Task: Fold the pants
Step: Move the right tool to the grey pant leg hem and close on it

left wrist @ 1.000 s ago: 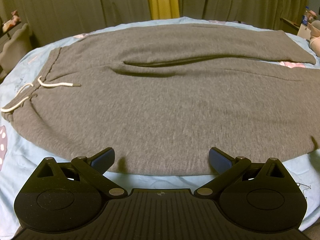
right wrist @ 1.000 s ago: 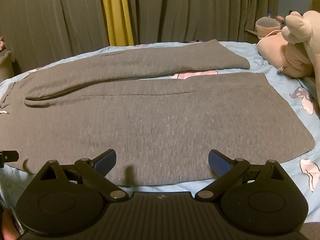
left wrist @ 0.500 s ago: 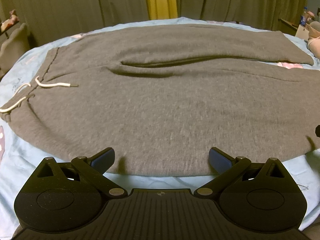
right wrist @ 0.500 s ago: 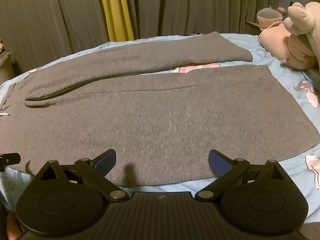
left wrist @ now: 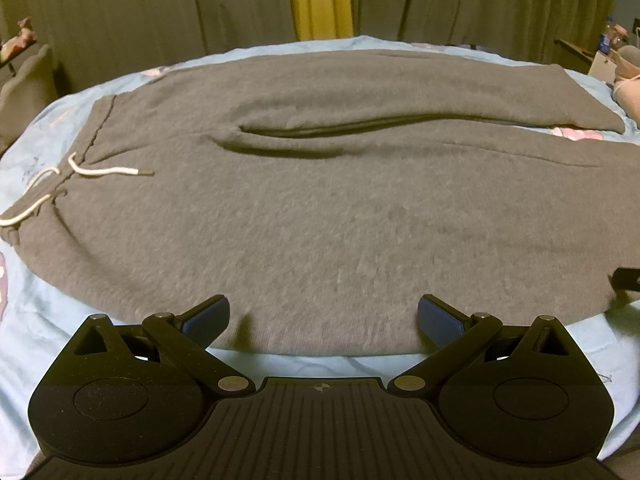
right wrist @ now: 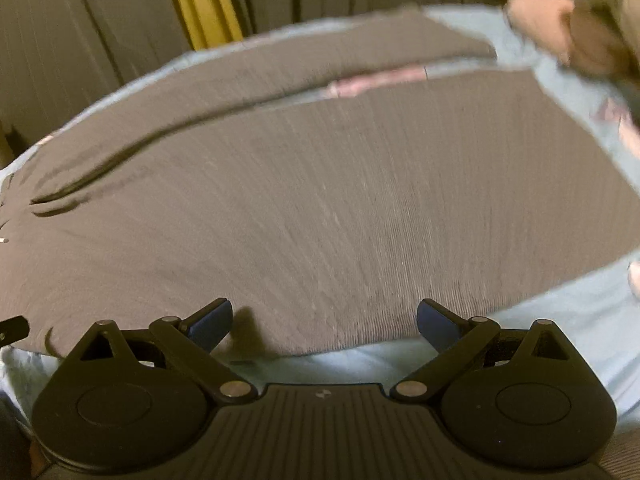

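Observation:
Grey sweatpants (left wrist: 320, 208) lie flat across a light blue bed, waistband with its white drawstring (left wrist: 104, 170) at the left, both legs running to the right. My left gripper (left wrist: 323, 318) hovers open over the near hem edge of the upper leg, nothing between its fingers. In the right wrist view the same pants (right wrist: 340, 208) fill the frame, blurred by motion. My right gripper (right wrist: 324, 320) is open above the near edge of the lower leg. A tip of the other gripper shows at the edge of each view.
The light blue sheet (left wrist: 48, 320) shows around the pants. Plush toys (right wrist: 576, 28) sit at the far right of the bed. Dark curtains with a yellow strip (left wrist: 320, 0) hang behind. A side shelf with small items (left wrist: 608, 40) stands at the right.
Both grippers have moved forward toward the near edge of the pants. The right wrist view has tilted and blurred, and the pants have not moved.

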A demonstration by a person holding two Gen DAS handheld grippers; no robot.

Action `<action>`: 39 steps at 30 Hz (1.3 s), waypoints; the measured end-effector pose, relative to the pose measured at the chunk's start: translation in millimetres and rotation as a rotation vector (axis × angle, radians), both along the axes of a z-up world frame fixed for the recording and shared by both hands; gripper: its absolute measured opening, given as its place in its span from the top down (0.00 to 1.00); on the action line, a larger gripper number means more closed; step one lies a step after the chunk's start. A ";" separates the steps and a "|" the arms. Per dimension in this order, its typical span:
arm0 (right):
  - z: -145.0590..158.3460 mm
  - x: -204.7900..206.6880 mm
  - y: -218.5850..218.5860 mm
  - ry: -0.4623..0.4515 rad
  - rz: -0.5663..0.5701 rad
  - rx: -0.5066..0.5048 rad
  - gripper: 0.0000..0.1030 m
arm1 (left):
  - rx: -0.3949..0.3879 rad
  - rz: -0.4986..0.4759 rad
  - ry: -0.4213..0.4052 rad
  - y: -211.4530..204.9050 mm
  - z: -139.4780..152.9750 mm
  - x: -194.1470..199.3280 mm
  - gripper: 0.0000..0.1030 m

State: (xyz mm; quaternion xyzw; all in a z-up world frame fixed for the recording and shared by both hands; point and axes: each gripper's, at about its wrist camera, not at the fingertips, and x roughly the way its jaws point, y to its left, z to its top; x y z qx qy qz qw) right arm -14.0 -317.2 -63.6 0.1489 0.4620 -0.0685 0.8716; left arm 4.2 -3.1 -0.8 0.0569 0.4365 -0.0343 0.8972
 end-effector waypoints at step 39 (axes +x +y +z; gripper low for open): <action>3.9 447.3 -71.5 0.023 -0.514 0.100 0.19 | 0.095 0.345 -0.206 28.3 -50.4 125.2 0.00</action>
